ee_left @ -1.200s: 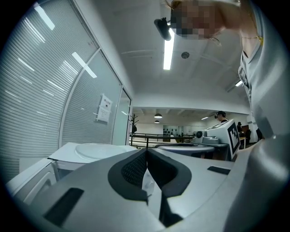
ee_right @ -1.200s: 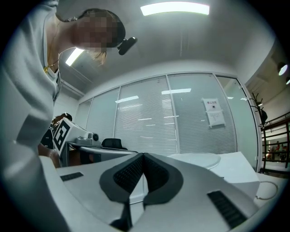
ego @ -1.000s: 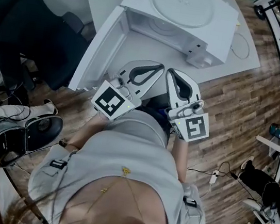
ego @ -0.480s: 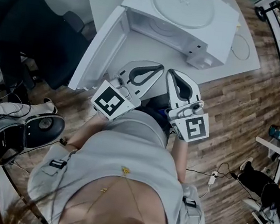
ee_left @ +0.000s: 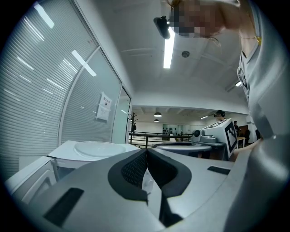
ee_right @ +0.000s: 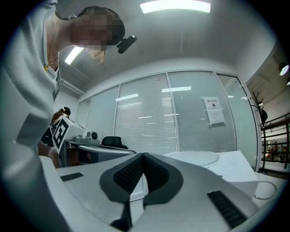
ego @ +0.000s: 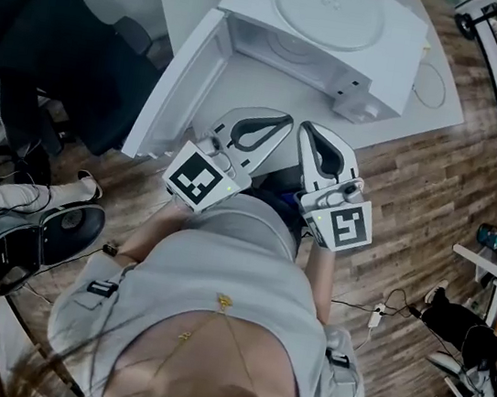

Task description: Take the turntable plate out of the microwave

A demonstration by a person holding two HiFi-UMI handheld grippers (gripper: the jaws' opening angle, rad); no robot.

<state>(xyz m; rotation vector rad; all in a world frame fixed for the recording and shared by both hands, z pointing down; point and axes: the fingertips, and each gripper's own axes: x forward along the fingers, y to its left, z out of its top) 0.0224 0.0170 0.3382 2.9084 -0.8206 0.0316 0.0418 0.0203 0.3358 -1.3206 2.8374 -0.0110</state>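
Close against the person's grey top [ego: 218,281], the two grippers are held level and side by side, pointing toward the white table [ego: 429,104]. The left gripper [ego: 279,119] [ee_left: 146,150] has its jaws pressed together with nothing between them. The right gripper [ego: 307,130] [ee_right: 143,155] is likewise closed and empty. Beyond their tips stands the microwave [ego: 389,66], its door [ego: 177,90] swung wide to the left. The turntable plate [ego: 329,9] [ee_left: 97,147] [ee_right: 192,158] lies flat on the microwave's top, well apart from both grippers.

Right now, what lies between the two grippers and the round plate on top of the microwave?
In the head view, only bare white table and the microwave's open front separate the shut, empty left gripper and right gripper from the plate.
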